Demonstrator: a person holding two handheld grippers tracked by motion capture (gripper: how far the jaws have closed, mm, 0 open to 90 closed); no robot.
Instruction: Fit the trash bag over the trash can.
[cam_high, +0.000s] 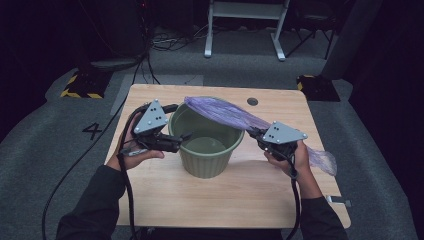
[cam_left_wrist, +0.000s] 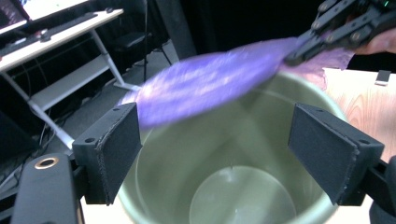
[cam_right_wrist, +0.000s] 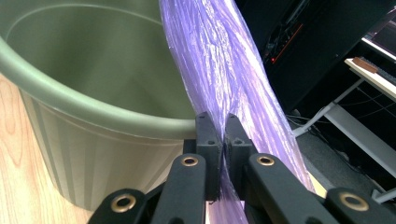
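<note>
Lining the pot (cam_high: 207, 145) with the bag (cam_high: 225, 114) is in hand: right tongs (cam_high: 254, 132) are clamped on it, stretching it over the rim toward the wide-open, empty left tongs (cam_high: 186, 136). Left should pinch the free end, then spread evenly.

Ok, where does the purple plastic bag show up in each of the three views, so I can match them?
High view: the purple plastic bag stretches from the bucket's far rim to the table's right edge, clamped by the right hand-held gripper.
Left gripper view: it crosses the upper middle, above the bucket's mouth.
Right gripper view: it runs up the centre from the shut jaws.
Shared landmark: the green bucket.
</note>
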